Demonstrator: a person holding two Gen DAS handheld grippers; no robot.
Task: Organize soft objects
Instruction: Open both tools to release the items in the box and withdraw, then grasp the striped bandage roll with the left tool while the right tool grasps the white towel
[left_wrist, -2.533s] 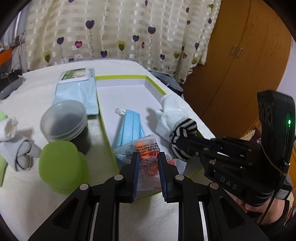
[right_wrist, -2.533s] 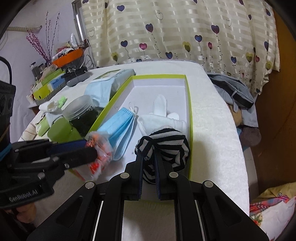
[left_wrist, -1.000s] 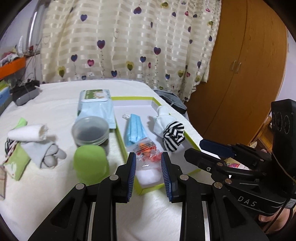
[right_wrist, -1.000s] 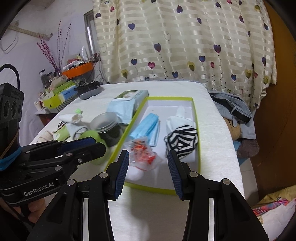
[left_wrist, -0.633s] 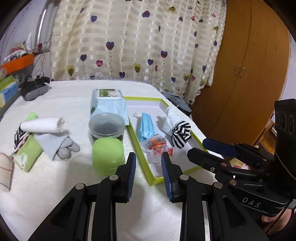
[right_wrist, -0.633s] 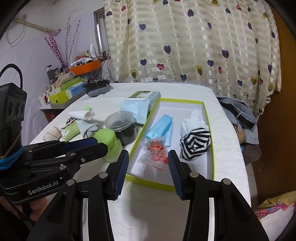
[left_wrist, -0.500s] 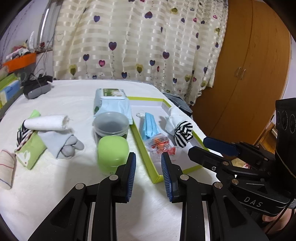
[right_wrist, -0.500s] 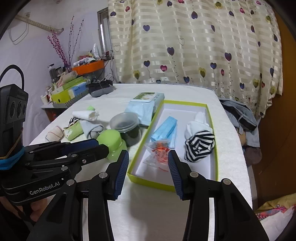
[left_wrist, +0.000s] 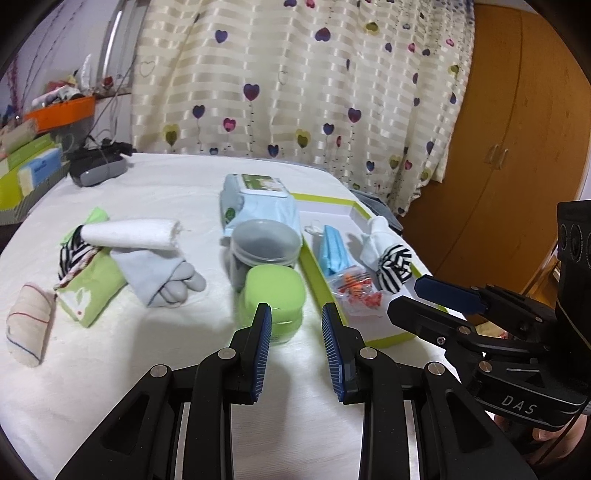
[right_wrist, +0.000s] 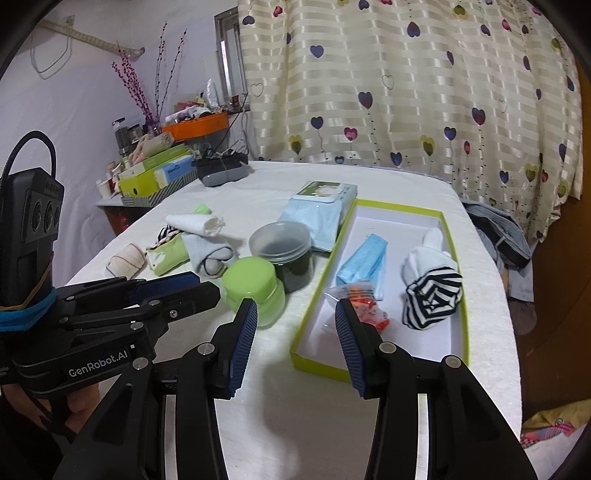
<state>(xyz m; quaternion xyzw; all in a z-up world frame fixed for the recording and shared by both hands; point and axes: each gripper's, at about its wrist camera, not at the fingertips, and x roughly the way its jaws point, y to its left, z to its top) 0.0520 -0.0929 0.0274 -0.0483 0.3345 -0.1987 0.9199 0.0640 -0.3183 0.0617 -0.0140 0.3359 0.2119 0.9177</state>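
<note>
1. L claw (left_wrist: 295, 328) & R claw (right_wrist: 293, 325): both released, nothing gripped, low centre of frame.
2. Black-white striped rolled sock (right_wrist: 434, 291), blue face mask (right_wrist: 364, 258), clear orange-filled packet (right_wrist: 364, 302) lie in lime-rimmed white box (right_wrist: 463, 295), right of centre.
3. Grey rolled sock (left_wrist: 166, 277) w/ white cloth roll (left_wrist: 129, 232) on white-covered worktop (left_wrist: 110, 369), left.

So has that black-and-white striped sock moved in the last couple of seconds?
Yes. Earlier the right gripper was shut on the striped sock at the green-edged box's near end; now it lies released inside the box, beside the blue mask.
</note>
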